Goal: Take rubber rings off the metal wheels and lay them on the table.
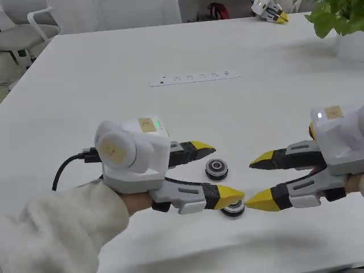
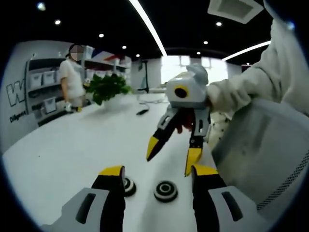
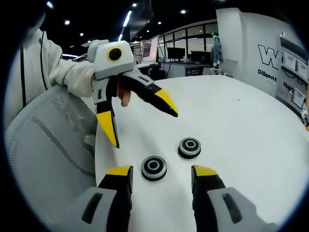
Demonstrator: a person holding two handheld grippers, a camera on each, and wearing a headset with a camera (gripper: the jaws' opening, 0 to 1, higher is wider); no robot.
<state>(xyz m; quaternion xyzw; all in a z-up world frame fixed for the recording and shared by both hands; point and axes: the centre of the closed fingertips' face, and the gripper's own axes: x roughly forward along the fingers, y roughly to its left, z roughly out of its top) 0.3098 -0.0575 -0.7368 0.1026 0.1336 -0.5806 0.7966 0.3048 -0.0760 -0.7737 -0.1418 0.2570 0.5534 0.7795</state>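
Two metal wheels lie flat on the white table [image 1: 114, 85], and each one has a dark rubber ring around its rim. One wheel [image 1: 216, 168] sits between the tips of the two hand-held grippers. The other wheel [image 1: 233, 207] lies just beside it, partly hidden under the near yellow tip of the left gripper [image 1: 222, 172].

The left gripper's two jaws are spread wide and hold nothing. In the left gripper view one wheel lies between its jaws and the second peeks out from behind the left jaw tip. The right gripper [image 1: 253, 183] faces the left one tip to tip. Its two jaws are also wide apart and empty. In the right gripper view one wheel lies just ahead between its jaws and the other a little farther ahead and to the right.

Well beyond both grippers, one power strip [image 1: 193, 78] lies on the table. A third gripper [image 1: 270, 10] and one green plant [image 1: 335, 17] are at the far edge.
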